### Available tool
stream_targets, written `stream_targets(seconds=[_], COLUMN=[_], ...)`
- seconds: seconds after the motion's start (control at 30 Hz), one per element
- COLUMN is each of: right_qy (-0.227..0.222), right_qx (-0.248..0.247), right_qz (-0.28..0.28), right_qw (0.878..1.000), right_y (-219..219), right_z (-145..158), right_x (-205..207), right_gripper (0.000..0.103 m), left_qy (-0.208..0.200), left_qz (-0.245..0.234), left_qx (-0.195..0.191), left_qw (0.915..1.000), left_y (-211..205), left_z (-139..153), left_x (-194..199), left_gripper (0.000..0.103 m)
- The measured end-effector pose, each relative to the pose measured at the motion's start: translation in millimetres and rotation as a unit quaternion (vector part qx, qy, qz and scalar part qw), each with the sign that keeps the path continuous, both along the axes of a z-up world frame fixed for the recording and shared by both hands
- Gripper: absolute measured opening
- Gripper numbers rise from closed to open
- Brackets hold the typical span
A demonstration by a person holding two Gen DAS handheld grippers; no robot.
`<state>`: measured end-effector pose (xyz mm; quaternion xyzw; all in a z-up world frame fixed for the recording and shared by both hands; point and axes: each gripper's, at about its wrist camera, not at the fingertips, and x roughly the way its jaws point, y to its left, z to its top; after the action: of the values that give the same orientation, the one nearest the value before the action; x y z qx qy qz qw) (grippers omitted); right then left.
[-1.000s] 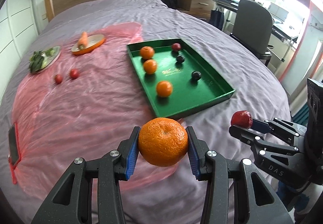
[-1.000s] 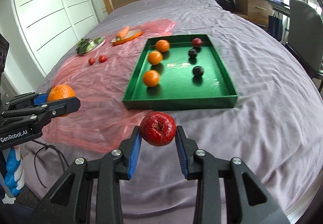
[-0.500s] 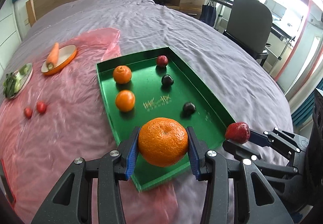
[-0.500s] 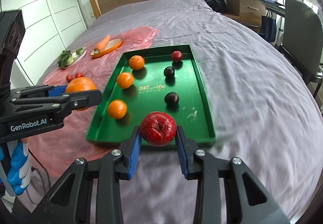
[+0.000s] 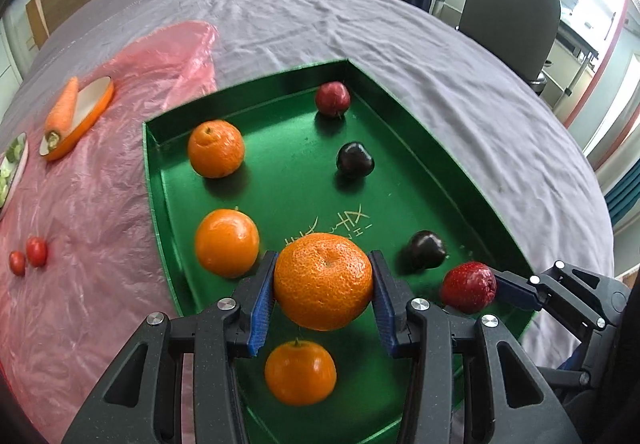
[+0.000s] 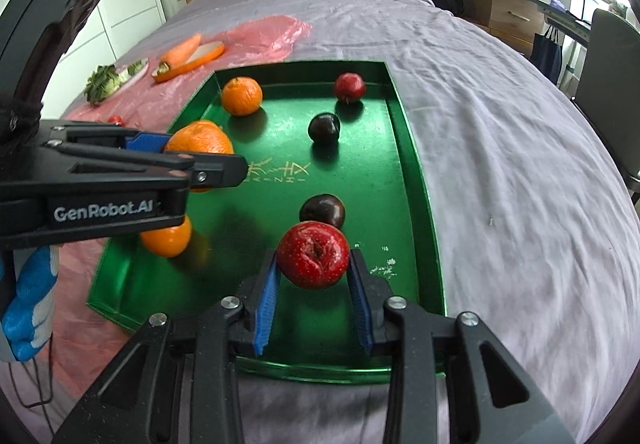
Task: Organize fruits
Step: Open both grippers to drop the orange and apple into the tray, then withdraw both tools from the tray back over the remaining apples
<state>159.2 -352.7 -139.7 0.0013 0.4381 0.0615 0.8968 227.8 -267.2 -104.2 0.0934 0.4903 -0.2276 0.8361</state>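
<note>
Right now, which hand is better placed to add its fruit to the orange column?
Left: the left gripper holds an orange above the tray's orange side; the right gripper holds a red fruit.

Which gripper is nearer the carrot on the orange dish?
Left. The left gripper holds its orange on the tray's carrot side; the right gripper is farther across.

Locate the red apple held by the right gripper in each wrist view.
Left wrist: held red apple at lower right, in the right gripper, over the tray's near right corner.
Right wrist: held red apple at lower centre, between the blue pads.
Shared landmark: gold lettering on the tray floor.
</note>
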Motion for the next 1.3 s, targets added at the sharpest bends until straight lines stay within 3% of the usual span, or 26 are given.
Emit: stream_targets(seconds=[0.37,0.43,0.47,0.6,0.73,0.87,1.03,1.3], right_qy=[0.011,0.013,0.013,0.016,0.011,-0.008,-0.029,-0.070], right_qx=[-0.013,-0.013,-0.013,-0.013,-0.013,-0.013,-0.013,-0.005], right_qz=[-0.006,-0.006,-0.007,-0.010,-0.015,-0.020,-0.025,-0.022], right_qw=[1.000,1.000,1.000,1.000,1.000,1.000,0.999,0.997], right_y=[1.3,1.7,2.1,2.6,2.3,1.7,2.8,17.9], right_z=[-12.7,-12.9,-12.2,-11.9,-3.3,15.3,40.9,88.6], right_x=[3.3,2.9,2.8,3.6,-0.7,-11.6,-29.1,-80.4], right_gripper=[0.056,0.074,0.079,0.080,0.082,0.092,0.093,0.095], left_qy=[0.020,0.022,0.024,0.021,0.003,-0.020,-0.062,-0.129], left_qz=[-0.002,-0.003,-0.003,-0.002,-0.004,0.003,0.012,0.073], left_qx=[0.018,0.020,0.022,0.023,0.022,0.008,0.000,-0.011], left_qw=[0.9996,0.9995,0.9995,0.9995,0.9997,0.9998,0.9980,0.9889], left_y=[-2.0,-2.3,-3.0,-2.3,0.2,10.0,31.9,93.4], left_z=[-21.9,-22.5,-23.1,-19.8,-6.3,19.2,53.9,108.2], left_x=[4.0,3.9,4.5,2.8,-3.3,-15.5,-45.9,-102.2], left_gripper=[0.039,0.040,0.041,0.044,0.048,0.048,0.048,0.048])
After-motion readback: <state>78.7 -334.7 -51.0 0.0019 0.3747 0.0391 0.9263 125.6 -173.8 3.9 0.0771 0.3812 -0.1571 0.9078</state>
